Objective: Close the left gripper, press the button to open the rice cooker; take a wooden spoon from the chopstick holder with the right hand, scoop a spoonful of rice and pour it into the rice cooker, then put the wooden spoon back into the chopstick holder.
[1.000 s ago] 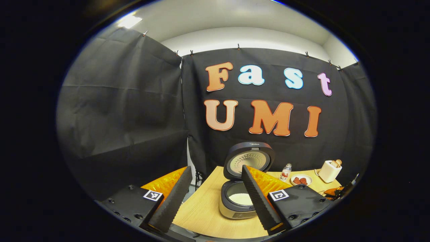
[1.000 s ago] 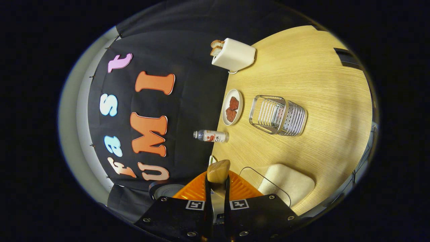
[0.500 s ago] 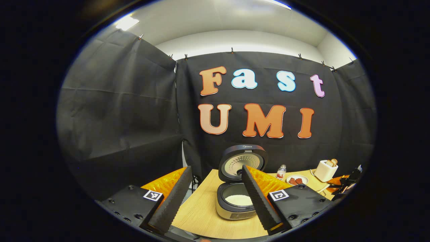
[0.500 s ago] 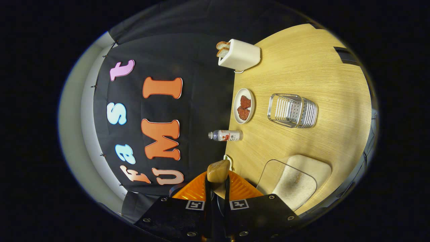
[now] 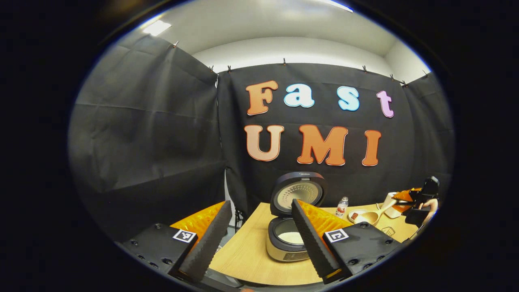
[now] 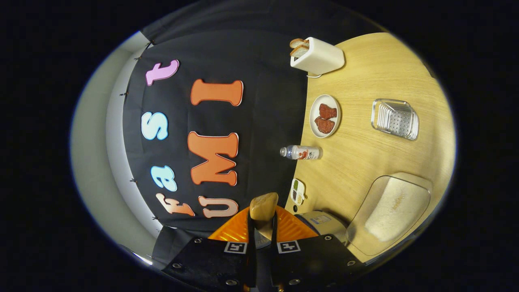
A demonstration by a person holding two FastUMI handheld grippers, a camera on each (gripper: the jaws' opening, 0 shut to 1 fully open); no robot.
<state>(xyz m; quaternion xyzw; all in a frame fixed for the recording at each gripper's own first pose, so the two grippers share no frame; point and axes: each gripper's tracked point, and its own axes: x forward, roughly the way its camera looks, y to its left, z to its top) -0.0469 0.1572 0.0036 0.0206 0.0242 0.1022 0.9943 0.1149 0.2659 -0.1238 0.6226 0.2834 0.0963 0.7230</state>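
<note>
The left gripper (image 5: pixel 259 239) is spread wide and empty before the open dark-lidded rice cooker (image 5: pixel 290 227) near the light wooden table's (image 5: pixel 247 255) left edge. The right gripper (image 6: pixel 262 231) pinches the pale wooden spoon (image 6: pixel 263 207) by its handle. The ribbed metal chopstick holder (image 6: pixel 395 119) stands near the table's front edge, well apart.

From your left gripper view, the rice cooker (image 5: pixel 290 237) sits on the tabletop (image 5: pixel 247 259) at twelve o'clock; bottle (image 5: pixel 342 207), plate (image 5: pixel 357 214) and toaster (image 5: pixel 390 200) line up toward two o'clock.
</note>
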